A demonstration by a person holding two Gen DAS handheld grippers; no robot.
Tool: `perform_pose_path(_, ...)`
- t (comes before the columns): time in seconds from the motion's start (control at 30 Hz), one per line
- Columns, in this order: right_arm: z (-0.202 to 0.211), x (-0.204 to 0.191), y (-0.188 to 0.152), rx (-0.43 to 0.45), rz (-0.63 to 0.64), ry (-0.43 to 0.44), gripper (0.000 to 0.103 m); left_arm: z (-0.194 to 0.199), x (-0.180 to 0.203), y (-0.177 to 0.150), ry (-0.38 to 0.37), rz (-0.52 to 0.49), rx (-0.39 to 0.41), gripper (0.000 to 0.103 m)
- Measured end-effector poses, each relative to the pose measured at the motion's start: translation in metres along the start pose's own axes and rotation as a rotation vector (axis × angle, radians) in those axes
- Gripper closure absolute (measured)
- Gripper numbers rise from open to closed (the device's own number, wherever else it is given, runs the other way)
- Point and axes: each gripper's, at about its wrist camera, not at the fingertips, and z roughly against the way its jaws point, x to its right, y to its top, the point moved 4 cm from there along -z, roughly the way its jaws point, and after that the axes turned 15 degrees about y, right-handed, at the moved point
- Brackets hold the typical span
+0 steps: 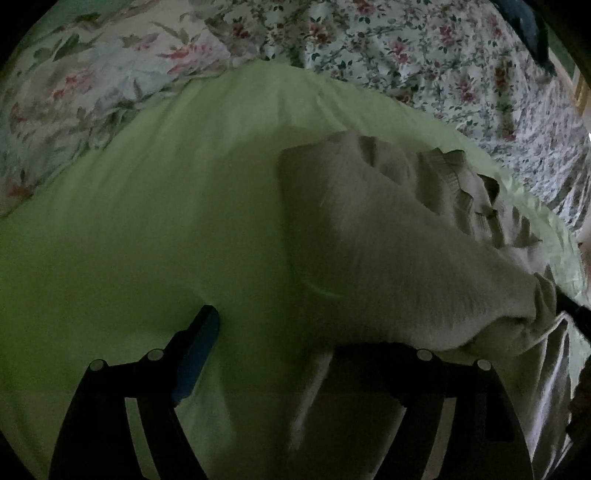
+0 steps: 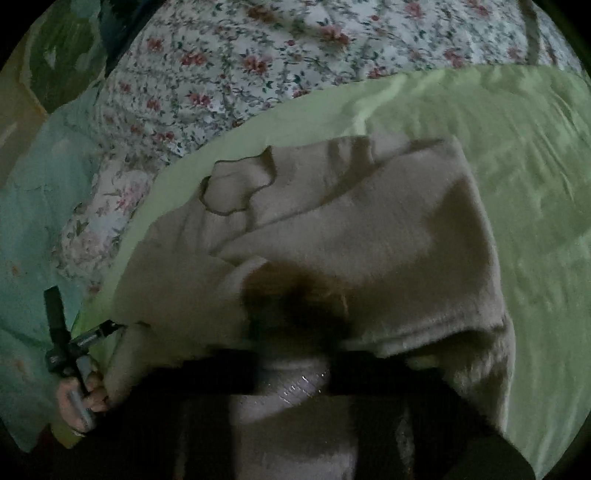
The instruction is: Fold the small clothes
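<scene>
A small beige fleece garment point(image 1: 388, 251) with a ruffled edge lies on a light green sheet point(image 1: 147, 221). In the left wrist view my left gripper point(image 1: 295, 343) stands wide open: its left finger point(image 1: 195, 350) is bare over the sheet, and its right finger is hidden under the garment's near edge. In the right wrist view the garment point(image 2: 351, 229) drapes over my right gripper point(image 2: 295, 350), and both fingers are hidden under the cloth. The left gripper also shows in the right wrist view point(image 2: 107, 326) at the garment's left corner, held by a hand point(image 2: 79, 402).
A floral bedspread point(image 1: 406, 48) lies beyond the green sheet and also shows in the right wrist view point(image 2: 229, 66). A pale teal floral cloth point(image 2: 40, 206) lies at the left of the right wrist view. A dark object point(image 1: 532, 29) sits at the far right.
</scene>
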Motion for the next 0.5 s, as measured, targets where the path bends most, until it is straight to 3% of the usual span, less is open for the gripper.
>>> perform_pose_path(0.1, 0.021, -0.014, 0.013, 0.070, 0.025, 0.040, 0.100, 0.000, 0.004, 0.004, 0.018, -0.004, 0.003, 0.024)
perform_pose_path(0.17, 0.055, -0.021, 0.027, 0.171, -0.007, 0.105, 0.100, 0.001, 0.001, 0.004, 0.028, 0.006, 0.008, 0.024)
perform_pose_path(0.23, 0.073, -0.015, 0.032, 0.210, -0.038, 0.083, 0.100, -0.001, 0.000, 0.002, 0.038, 0.018, -0.001, 0.024)
perform_pose_path(0.33, 0.071, 0.018, 0.028, 0.152, -0.098, -0.057, 0.100, 0.000, 0.001, 0.002, 0.046, 0.011, -0.001, 0.024)
perform_pose_path(0.5, 0.049, 0.046, 0.011, 0.087, -0.184, -0.122, 0.100, 0.004, -0.010, 0.002, 0.080, 0.056, 0.015, 0.025)
